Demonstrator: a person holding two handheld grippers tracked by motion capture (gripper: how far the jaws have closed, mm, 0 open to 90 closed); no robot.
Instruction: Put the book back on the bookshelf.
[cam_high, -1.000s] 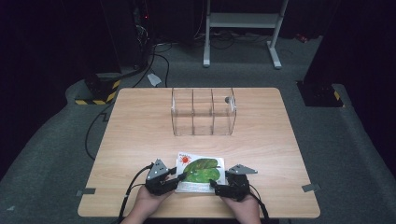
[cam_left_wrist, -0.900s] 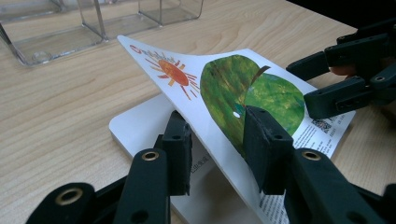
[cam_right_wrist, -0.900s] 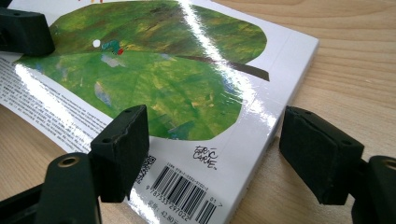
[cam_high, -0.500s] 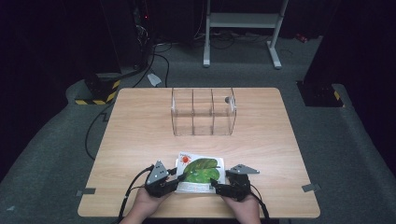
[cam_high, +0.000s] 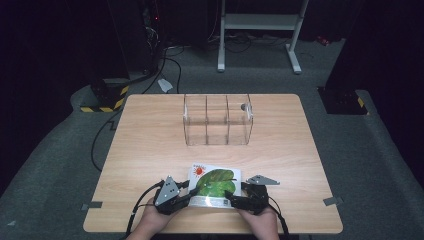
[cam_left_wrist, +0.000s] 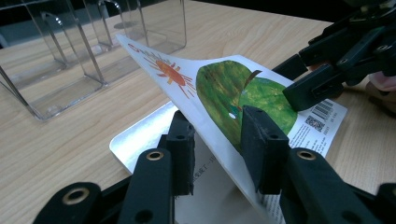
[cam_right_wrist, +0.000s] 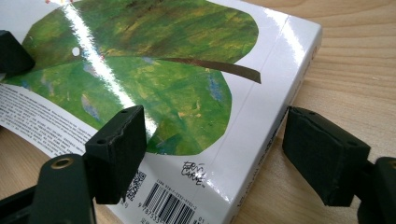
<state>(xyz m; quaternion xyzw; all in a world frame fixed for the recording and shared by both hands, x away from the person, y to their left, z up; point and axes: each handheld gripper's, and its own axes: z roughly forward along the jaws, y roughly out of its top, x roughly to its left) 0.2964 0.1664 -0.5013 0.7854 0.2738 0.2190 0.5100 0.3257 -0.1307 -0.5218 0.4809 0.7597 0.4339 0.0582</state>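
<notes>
Left gripper view: the left tool (cam_left_wrist: 217, 140) pinches the book (cam_left_wrist: 233, 93) cover, lifted. Right tool (cam_right_wrist: 215, 154) is spread around the spine. Lift slowly, holding the book down.

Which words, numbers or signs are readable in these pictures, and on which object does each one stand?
"ERIC CARLE": hand-lettered signature on the book cover, under the green leaf, small but legible.
"9 787533...": first digits under the barcode; the rest is cut off.
QR code: a sign, no words.
Small paragraph at the cover's left edge: too small to read.
Inner page print: blurred.
</notes>
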